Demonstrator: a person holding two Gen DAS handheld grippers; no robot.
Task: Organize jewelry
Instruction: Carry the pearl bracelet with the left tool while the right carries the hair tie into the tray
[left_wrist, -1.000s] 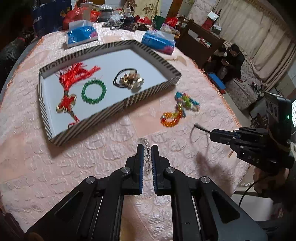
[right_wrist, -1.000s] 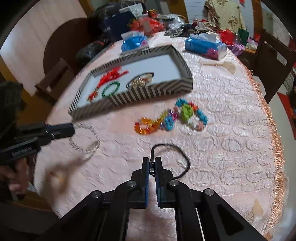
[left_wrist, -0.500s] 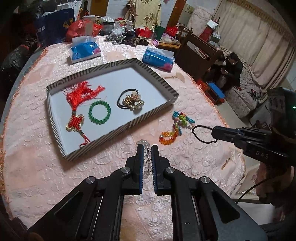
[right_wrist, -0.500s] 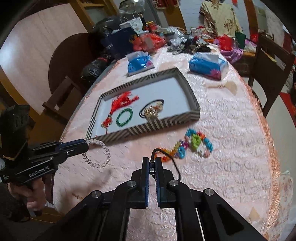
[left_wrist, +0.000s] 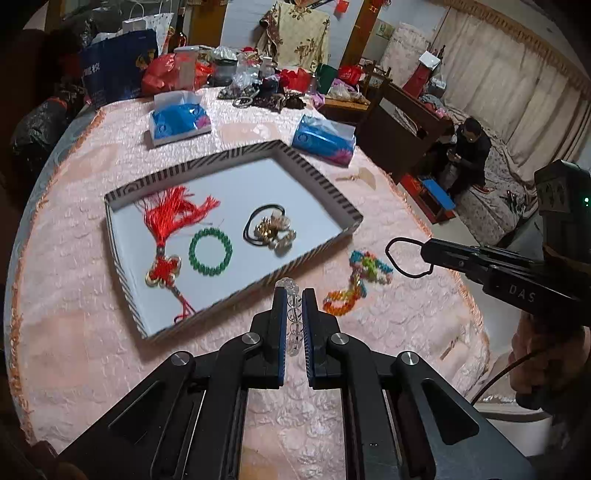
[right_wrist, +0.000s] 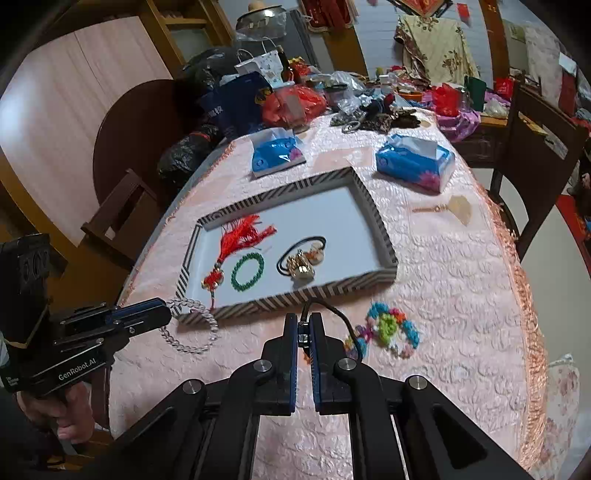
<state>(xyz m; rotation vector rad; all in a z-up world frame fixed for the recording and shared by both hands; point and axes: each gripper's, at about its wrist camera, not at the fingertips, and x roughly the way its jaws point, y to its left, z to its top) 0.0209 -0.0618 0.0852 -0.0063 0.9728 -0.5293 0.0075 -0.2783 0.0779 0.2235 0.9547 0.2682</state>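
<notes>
- The left tool (left_wrist: 294, 295) is closed on a clear bead bracelet (right_wrist: 192, 326), held up just before the striped tray (left_wrist: 317, 254).
- In the tray lie a red tassel (left_wrist: 173, 214), a green bracelet (left_wrist: 210, 252) and a gold hair tie (left_wrist: 271, 229): done, I think.
- The bright bead bracelets (left_wrist: 360, 278) wait on the worktop (left_wrist: 74, 314).
- The right tool (right_wrist: 303, 321) pinches a black hair tie (left_wrist: 404, 254).

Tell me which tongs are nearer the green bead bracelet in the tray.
Left. The left tongs hang just outside the tray's near corner by the green bead bracelet; the right tongs hover farther off, beyond its other end.
</notes>
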